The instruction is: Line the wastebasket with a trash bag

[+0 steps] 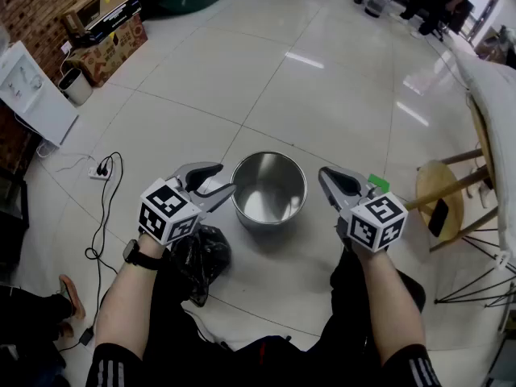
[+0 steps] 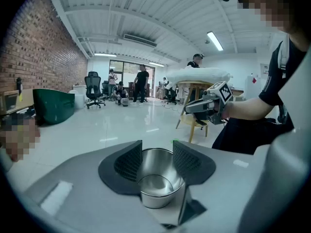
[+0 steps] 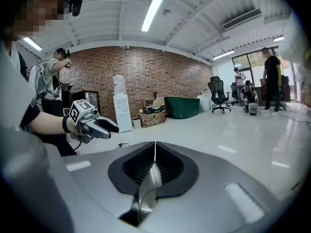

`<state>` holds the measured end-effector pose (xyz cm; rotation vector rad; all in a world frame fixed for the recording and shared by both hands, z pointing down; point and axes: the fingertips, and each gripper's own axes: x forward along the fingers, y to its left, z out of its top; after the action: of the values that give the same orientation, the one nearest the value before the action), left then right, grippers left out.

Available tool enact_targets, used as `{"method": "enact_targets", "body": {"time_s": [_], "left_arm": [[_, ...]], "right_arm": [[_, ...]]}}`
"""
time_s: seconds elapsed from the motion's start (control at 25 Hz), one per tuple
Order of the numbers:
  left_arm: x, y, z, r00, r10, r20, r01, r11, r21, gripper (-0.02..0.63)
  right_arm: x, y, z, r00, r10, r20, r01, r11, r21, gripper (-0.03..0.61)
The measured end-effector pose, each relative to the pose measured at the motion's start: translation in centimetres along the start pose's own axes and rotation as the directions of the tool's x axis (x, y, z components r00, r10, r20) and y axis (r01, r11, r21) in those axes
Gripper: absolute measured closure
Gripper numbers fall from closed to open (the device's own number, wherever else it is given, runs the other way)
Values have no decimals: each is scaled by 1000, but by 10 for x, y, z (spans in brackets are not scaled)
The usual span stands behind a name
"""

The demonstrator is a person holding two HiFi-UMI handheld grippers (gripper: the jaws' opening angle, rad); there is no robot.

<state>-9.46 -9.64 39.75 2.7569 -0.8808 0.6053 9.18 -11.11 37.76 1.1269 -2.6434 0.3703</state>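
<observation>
A steel wastebasket (image 1: pixel 269 190) is seen upright on the tiled floor (image 1: pixel 322 95), its inside bare, between the two grippers. The left gripper (image 1: pixel 222 180) is held just left of the rim, its jaws released and apart; the wastebasket is framed in their gap, beyond them and untouched. The right gripper (image 1: pixel 323 176) is held just right of the rim, its jaws clenched on nothing. A crumpled black trash bag (image 1: pixel 203 255) is seen on the floor at near left, under the left gripper.

Nothing legible is showing in any view; the cardboard boxes (image 1: pixel 109 51) at the upper left of the head view are carrying print too small to read.
</observation>
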Motion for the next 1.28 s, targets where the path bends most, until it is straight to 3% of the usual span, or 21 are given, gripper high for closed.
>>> {"method": "enact_targets", "body": {"time_s": [0.32, 0.52, 0.68, 0.96, 1.28], "left_arm": [[-9, 0, 12, 999, -1, 35, 1, 1000, 4, 422], [-22, 7, 15, 998, 21, 53, -21, 1000, 0, 422], [-34, 13, 19, 997, 39, 70, -39, 999, -6, 422], [-49, 22, 27, 993, 53, 105, -52, 998, -18, 422], [-57, 36, 16, 991, 94, 91, -91, 995, -28, 391]], "right_arm": [[16, 38, 4, 999, 48, 0, -48, 998, -35, 516], [45, 92, -6, 984, 171, -40, -173, 984, -48, 477], [74, 147, -35, 954, 282, -103, -289, 955, -62, 468], [139, 220, -108, 892, 378, -248, -402, 914, -49, 452], [208, 257, -233, 800, 398, -449, -410, 909, 74, 370]]}}
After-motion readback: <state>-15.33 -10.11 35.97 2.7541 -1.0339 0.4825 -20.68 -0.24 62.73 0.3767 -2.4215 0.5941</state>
